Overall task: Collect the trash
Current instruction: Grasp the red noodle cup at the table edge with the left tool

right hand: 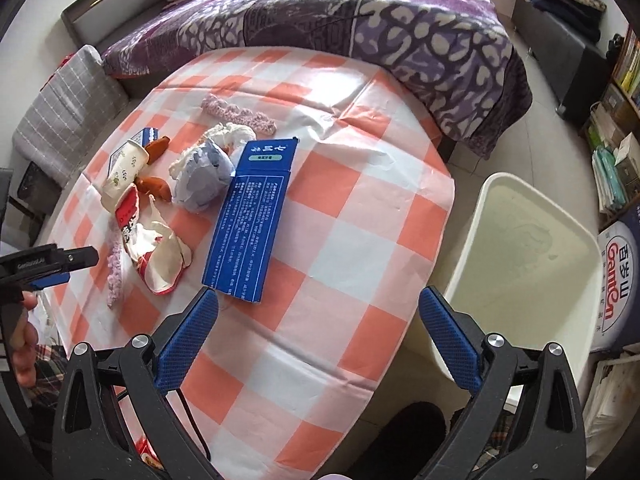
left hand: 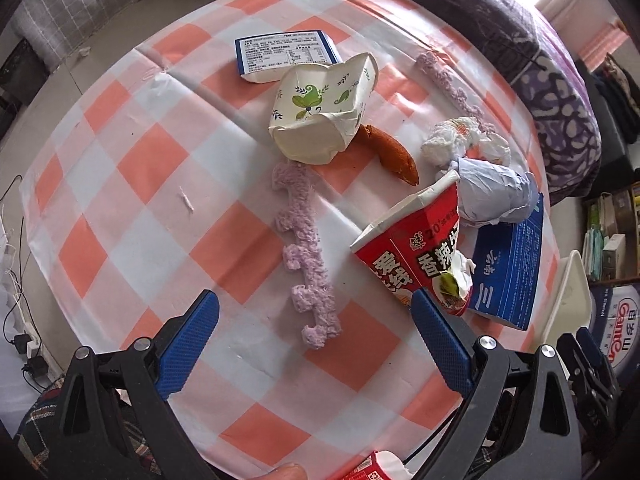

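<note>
Trash lies on a checked tablecloth (left hand: 132, 184). A crushed leaf-print paper cup (left hand: 320, 110), an orange peel piece (left hand: 394, 154), crumpled tissue (left hand: 466, 142), a crumpled pale paper ball (left hand: 496, 194), a red noodle cup (left hand: 420, 254), a long blue box (left hand: 508, 268) and a pink crochet strip (left hand: 306, 256) show in the left wrist view. My left gripper (left hand: 316, 308) is open and empty above the strip's near end. My right gripper (right hand: 318, 304) is open and empty, just in front of the blue box (right hand: 250, 216). The white bin (right hand: 528, 248) stands right of the table.
A small white-and-blue carton (left hand: 286, 54) lies at the far side. A second pink strip (left hand: 448, 80) lies far right. A bed with a purple cover (right hand: 360, 28) stands behind the table. Shelves (right hand: 618, 148) are at the right. The left gripper (right hand: 48, 266) shows at the right view's left edge.
</note>
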`<action>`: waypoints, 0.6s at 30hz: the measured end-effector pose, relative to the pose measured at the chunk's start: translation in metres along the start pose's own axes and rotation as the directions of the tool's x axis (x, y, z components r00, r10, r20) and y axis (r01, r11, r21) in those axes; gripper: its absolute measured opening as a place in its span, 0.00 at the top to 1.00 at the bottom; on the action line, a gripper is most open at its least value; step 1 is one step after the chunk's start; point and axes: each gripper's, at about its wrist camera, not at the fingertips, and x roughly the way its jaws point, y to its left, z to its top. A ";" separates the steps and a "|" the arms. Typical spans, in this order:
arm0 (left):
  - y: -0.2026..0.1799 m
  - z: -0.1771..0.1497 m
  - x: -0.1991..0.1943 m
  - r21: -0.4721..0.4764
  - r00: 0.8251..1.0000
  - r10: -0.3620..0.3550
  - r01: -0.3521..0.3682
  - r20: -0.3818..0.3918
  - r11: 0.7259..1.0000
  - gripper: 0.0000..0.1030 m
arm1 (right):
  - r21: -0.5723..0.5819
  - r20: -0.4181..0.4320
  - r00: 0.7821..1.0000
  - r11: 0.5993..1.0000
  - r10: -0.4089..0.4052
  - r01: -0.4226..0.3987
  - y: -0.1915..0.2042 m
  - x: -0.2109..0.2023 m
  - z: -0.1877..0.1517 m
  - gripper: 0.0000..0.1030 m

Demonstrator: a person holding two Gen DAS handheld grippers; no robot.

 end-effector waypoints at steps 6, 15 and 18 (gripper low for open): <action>-0.005 -0.022 0.001 0.117 0.992 -0.037 0.051 -0.118 0.992 0.09 | 0.030 -0.027 0.999 0.999 0.042 -0.042 -0.017 0.021 0.010 0.07; -0.040 -0.128 -0.002 0.445 0.918 0.022 0.171 -0.395 0.879 0.09 | 0.384 -0.018 0.999 0.923 -0.036 0.040 -0.102 0.011 0.015 0.07; -0.058 -0.154 0.012 0.492 0.908 0.038 0.191 -0.418 0.849 0.09 | 0.398 0.010 0.999 0.916 -0.047 0.039 -0.104 0.003 0.014 0.07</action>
